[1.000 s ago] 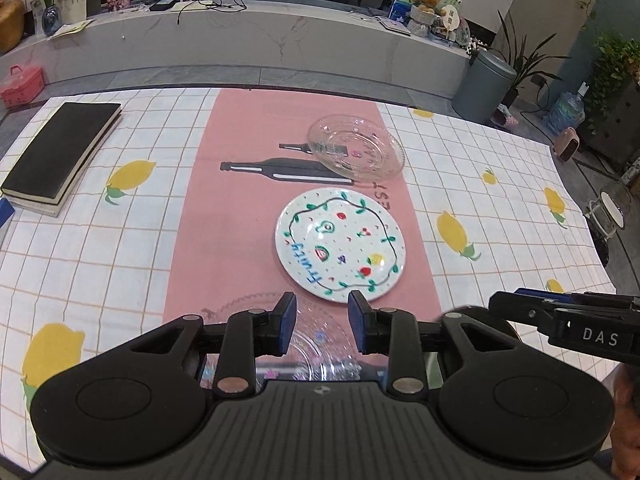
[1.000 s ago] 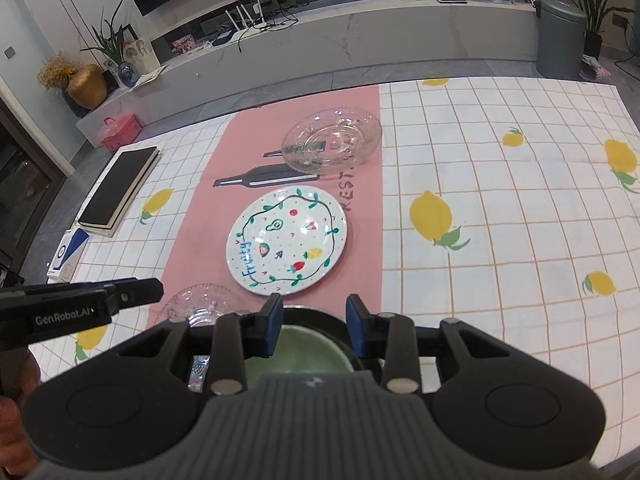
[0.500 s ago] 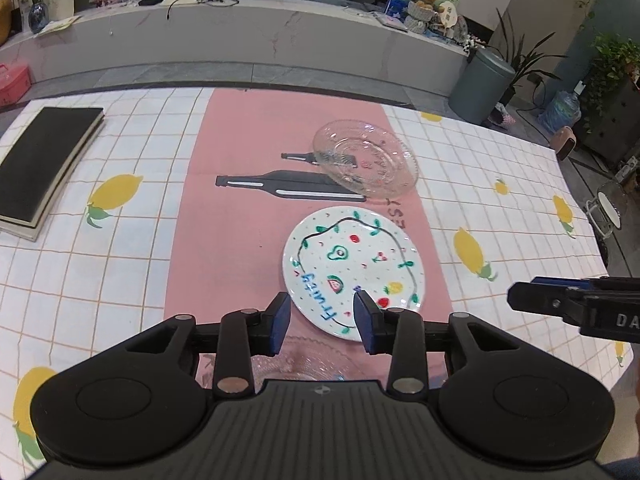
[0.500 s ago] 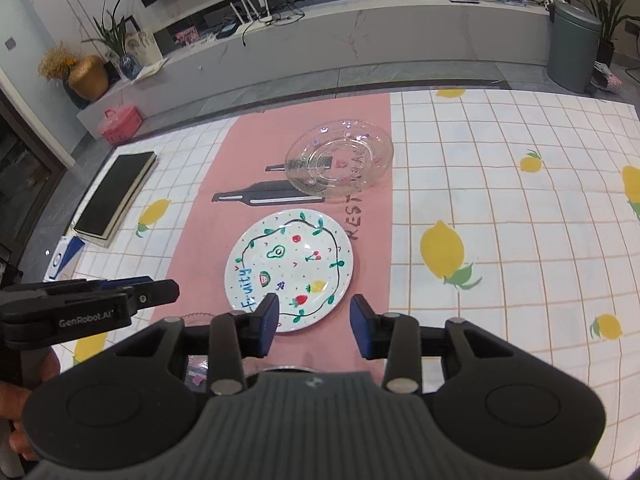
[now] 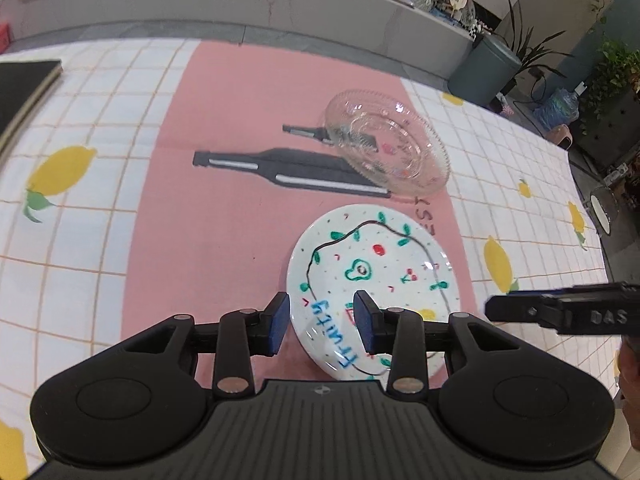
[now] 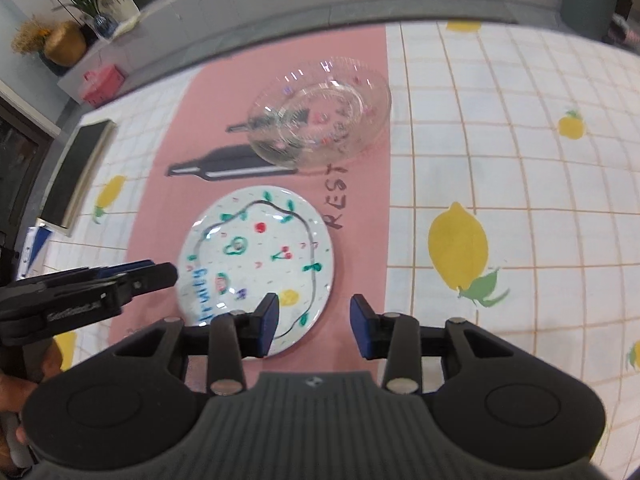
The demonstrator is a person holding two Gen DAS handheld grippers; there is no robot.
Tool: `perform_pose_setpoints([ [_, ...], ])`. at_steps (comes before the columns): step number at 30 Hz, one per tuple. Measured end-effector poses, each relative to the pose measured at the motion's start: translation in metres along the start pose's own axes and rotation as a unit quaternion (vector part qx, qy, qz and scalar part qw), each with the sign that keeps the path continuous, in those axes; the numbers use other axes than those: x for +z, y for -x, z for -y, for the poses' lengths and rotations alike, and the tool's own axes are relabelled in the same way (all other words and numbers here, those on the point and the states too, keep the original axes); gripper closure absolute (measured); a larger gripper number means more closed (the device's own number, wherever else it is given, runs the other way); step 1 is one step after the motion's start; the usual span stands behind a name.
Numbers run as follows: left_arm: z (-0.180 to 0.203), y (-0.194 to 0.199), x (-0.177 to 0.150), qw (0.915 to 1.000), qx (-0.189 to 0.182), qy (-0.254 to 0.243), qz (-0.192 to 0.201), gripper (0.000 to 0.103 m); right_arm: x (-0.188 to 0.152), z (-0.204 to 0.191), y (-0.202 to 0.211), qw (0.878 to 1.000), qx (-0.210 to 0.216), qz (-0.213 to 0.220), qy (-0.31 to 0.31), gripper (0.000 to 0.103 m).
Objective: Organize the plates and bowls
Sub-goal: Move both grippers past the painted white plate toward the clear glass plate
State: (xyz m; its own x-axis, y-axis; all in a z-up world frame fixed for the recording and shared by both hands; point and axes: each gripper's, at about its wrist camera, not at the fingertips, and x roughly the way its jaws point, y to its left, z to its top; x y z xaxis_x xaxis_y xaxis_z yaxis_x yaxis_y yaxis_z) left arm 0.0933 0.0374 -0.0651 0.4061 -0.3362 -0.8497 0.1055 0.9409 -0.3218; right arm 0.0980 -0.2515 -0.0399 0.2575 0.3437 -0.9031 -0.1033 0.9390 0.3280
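A white plate (image 5: 372, 264) painted with fruit and a blue word lies flat on the pink strip of the tablecloth. Beyond it rests a clear glass plate (image 5: 384, 144). My left gripper (image 5: 322, 322) hovers open over the white plate's near left rim, not touching it. In the right wrist view the same white plate (image 6: 256, 256) and glass plate (image 6: 320, 120) appear. My right gripper (image 6: 314, 326) stands open above the white plate's near right rim, with bare cloth between its fingers. Each view shows the other gripper from the side: the right one (image 5: 560, 312), the left one (image 6: 100, 284).
A black book (image 6: 76, 168) lies at the table's left edge. Lemon-print checked cloth (image 6: 500, 160) stretches to the right. Behind the table's far edge run a low grey counter (image 5: 280, 4) and a grey bin (image 5: 484, 68). A hand (image 6: 16, 392) holds the left gripper.
Both grippers have moved forward and down towards the white plate, which now looks larger. The dishes near the front edge have slipped out of view beneath them. Both jaws stand slightly wider.
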Motion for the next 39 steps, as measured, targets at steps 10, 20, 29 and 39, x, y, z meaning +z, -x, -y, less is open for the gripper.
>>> perform_pose_setpoints([
  [10, -0.010, -0.024, 0.003, 0.9993, -0.025, 0.010, -0.025, 0.062, 0.013, 0.004, -0.041, 0.999, 0.027, -0.029, -0.009, 0.071],
  [20, 0.013, -0.026, 0.001, 0.9994, -0.011, -0.031, -0.014, 0.062, 0.011, 0.018, -0.029, 1.000, 0.019, -0.006, -0.022, 0.087],
  [29, 0.049, -0.042, 0.003, 0.9982, -0.005, -0.056, -0.019, 0.062, 0.010, 0.047, -0.025, 0.999, -0.005, -0.006, -0.041, 0.087],
  [39, 0.054, -0.046, 0.006, 0.9981, 0.003, -0.056, -0.025, 0.062, 0.011, 0.058, -0.023, 0.998, 0.014, -0.015, -0.058, 0.084],
])
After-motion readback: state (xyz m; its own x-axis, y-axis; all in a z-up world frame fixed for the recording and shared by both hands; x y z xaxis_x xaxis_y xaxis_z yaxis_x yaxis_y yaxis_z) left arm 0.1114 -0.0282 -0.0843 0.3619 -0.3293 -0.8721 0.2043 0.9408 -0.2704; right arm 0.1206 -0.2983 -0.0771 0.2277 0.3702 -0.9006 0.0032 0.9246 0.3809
